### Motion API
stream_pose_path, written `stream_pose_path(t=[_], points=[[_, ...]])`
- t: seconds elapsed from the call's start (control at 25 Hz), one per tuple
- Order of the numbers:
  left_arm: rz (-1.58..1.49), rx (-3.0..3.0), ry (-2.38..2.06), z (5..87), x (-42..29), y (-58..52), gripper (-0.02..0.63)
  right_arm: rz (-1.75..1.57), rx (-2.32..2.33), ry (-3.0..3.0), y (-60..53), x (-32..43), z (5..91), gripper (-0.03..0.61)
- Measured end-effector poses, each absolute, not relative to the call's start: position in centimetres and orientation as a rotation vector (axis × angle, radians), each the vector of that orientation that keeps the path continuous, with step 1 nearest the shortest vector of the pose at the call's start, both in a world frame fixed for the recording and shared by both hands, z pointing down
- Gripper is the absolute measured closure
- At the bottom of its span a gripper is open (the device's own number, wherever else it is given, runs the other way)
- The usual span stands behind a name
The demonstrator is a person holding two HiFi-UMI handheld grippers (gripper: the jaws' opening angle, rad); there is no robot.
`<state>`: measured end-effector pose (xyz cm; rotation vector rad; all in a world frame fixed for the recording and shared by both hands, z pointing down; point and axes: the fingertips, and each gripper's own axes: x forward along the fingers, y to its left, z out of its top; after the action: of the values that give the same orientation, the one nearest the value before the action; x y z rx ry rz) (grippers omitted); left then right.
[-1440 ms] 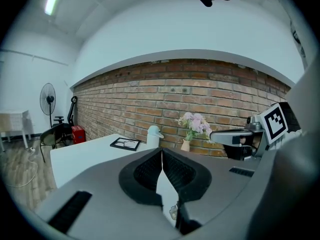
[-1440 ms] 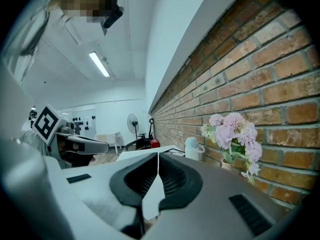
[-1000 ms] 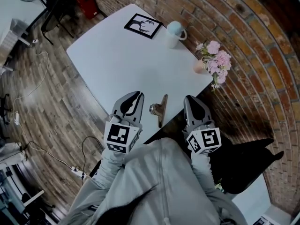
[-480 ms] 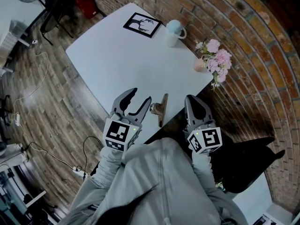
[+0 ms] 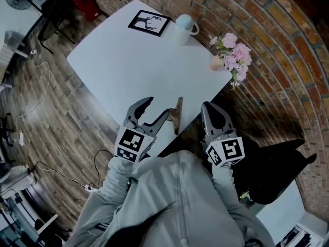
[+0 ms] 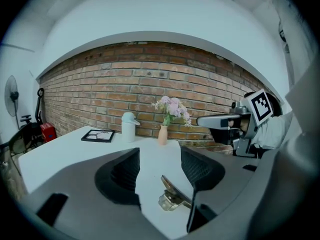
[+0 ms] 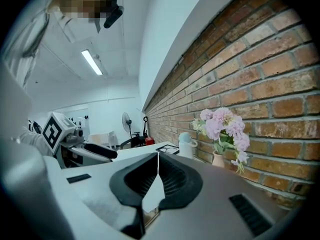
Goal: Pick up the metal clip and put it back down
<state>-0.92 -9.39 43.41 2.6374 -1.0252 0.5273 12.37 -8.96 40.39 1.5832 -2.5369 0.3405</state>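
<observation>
The metal clip [image 5: 178, 115] lies at the near edge of the white table [image 5: 123, 60], with its handle end toward me. In the left gripper view the clip [image 6: 173, 194] sits low between the jaws, close to the right one, and neither pad touches it. My left gripper [image 5: 157, 108] is just left of the clip; its jaws are opening and stand apart [image 6: 160, 156]. My right gripper [image 5: 211, 111] hovers off the table edge to the clip's right, shut with nothing in it [image 7: 158, 156].
A framed picture [image 5: 149, 22], a pale lidded mug [image 5: 182, 27] and a small vase of pink flowers [image 5: 229, 55] stand along the table's far side by the brick wall. The person's grey sleeves fill the bottom of the head view. Cables [image 5: 31, 102] lie on the wood floor at the left.
The left gripper's jaws went from shut to spread apart beside the clip. The clip stays on the table. The right gripper has stayed where it was, shut.
</observation>
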Motion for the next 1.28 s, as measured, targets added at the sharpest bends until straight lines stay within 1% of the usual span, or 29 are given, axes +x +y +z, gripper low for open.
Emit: stream_pose_path(t=[0.48, 0.84, 1.28], points=[[0.771, 2.7, -0.689, 50.0, 1.7, -8.0, 0.327, 0.415, 1.678, -2.449, -7.4, 14.0, 42.3, 0.554], [1.039, 2.747, -0.424, 55.5, 2.9, -6.1, 0.299, 0.481, 1.718, -2.396, -6.6, 14.4, 44.0, 0.554], [1.223, 2.763, -0.194, 61.1, 3.7, -5.1, 0.258, 0.532, 1.737, -2.356, -6.0, 14.6, 45.4, 0.554]])
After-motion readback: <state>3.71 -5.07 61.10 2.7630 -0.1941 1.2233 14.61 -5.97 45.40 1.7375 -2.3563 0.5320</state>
